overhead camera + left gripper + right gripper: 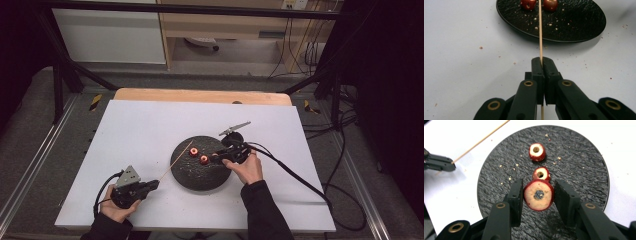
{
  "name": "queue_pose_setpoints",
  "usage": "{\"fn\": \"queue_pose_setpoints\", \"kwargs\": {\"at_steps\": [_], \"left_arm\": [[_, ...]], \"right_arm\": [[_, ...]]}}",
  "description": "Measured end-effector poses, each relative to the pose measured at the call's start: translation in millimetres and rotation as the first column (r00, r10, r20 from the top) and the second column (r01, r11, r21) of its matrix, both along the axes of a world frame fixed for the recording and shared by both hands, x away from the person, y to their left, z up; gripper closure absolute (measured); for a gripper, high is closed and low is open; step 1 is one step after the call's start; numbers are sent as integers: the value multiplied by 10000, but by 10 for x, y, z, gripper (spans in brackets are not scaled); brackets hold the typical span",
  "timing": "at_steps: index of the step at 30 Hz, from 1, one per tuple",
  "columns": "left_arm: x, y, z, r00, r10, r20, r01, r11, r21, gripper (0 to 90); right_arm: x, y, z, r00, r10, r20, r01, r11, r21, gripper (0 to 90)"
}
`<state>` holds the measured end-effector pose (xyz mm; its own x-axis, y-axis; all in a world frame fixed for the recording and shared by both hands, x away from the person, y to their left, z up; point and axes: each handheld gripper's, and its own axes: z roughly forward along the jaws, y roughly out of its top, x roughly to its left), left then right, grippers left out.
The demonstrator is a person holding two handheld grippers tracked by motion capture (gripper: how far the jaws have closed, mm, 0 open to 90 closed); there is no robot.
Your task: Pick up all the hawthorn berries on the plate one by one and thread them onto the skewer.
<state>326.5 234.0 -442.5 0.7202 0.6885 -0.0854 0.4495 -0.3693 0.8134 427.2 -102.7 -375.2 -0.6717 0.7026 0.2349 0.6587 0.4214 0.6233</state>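
Two grippers busy: left gripper (541, 65) clamped tight on skewer (540, 30), tip over plate (584, 155). Right gripper (538, 195) pinches cored fruit piece (539, 194) above plate. Better line hole with tip, push slowly, straight.

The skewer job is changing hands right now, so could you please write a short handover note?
Left gripper: shut on the wooden skewer, tip over the black plate.
Right gripper: shut on one cored red fruit piece, held above the plate.
Two more cored pieces lie on the plate.
Done: one piece picked up; nothing threaded on the skewer yet.
Left: probably slide all three pieces onto the skewer.
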Motion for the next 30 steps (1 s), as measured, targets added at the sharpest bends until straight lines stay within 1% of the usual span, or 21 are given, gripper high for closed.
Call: {"fn": "queue_pose_setpoints", "kwargs": {"at_steps": [3,6,9,12,16,20,24,30], "left_arm": [[-5,-9,0,10000,-17,11,17,10000,-15,884],[-9,-20,-2,10000,-18,8,18,10000,-32,884],[-13,-30,-4,10000,-23,16,23,10000,-49,884],[-18,-40,-6,10000,-4,22,4,10000,-74,884],[-26,-50,-3,10000,4,81,-3,10000,-88,884],[-36,-57,2,9999,60,136,-57,9998,-174,885],[-42,-62,5,9998,104,173,-101,9997,-219,885],[-45,-71,8,9996,170,215,-164,9994,-303,885]], "right_arm": [[-36,-32,-21,9997,-186,135,181,9990,413,608],[-72,-59,-40,9991,-319,280,292,9953,926,608],[-110,-74,-65,9976,-510,469,437,9885,1451,608],[-142,-79,-87,9956,-741,575,622,9803,1873,608],[-161,-80,-117,9923,-1022,694,824,9661,2448,608],[-175,-71,-134,9876,-1327,837,1023,9492,2976,608],[-180,-49,-130,9826,-1614,925,1178,9248,3617,608],[-175,-23,-134,9731,-2003,1142,1352,8969,4210,608]]}}
